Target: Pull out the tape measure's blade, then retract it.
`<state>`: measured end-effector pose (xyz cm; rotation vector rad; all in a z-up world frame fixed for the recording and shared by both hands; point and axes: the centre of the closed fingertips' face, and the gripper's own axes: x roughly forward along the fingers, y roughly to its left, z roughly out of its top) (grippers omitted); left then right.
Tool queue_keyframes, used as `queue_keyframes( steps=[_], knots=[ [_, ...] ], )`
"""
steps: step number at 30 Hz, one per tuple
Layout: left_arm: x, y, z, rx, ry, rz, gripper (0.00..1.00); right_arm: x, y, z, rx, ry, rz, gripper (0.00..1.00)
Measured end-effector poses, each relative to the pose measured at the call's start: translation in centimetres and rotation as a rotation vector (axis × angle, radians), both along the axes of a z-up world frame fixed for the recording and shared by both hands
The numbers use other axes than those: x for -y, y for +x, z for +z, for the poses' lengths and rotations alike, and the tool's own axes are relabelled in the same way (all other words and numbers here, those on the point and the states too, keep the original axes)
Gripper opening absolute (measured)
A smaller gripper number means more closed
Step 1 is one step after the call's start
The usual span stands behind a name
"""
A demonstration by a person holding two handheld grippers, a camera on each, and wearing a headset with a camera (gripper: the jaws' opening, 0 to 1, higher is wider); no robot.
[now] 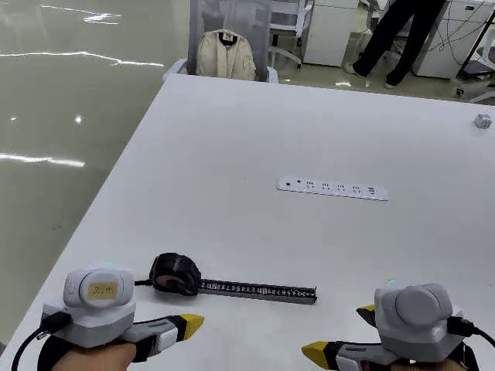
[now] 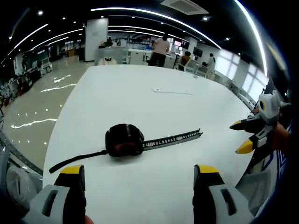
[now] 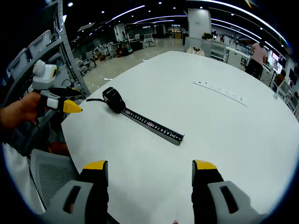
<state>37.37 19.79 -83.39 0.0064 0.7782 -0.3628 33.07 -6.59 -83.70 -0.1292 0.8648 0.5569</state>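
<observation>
Black tape measure [image 1: 175, 273] lies left, its blade [image 1: 259, 291] stretching straight rightward.

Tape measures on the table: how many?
1. The tape measure lies near the table front edge, ahead of the left gripper, blade pulled out flat. None seems hidden.

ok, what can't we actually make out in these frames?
- Blade markings: too small to read reliably in any view.
- Tape measure case: dark and blurred in the left gripper view, so the lock state is unclear.
- Small shiny object at the head view's right edge: too small to identify.
- Standing person: cut off above the waist by the head view's top edge.
</observation>
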Motion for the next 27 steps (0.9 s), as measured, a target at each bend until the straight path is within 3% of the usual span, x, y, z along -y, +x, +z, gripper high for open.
queue_keyframes(
  steps=[27],
  knots=[
    [0.7, 2.8, -1.8, -0.009, -0.013, 0.033, 0.89, -0.3, 1.8, -2.8, -0.046, -0.033, 0.063, 0.71]
  ],
)
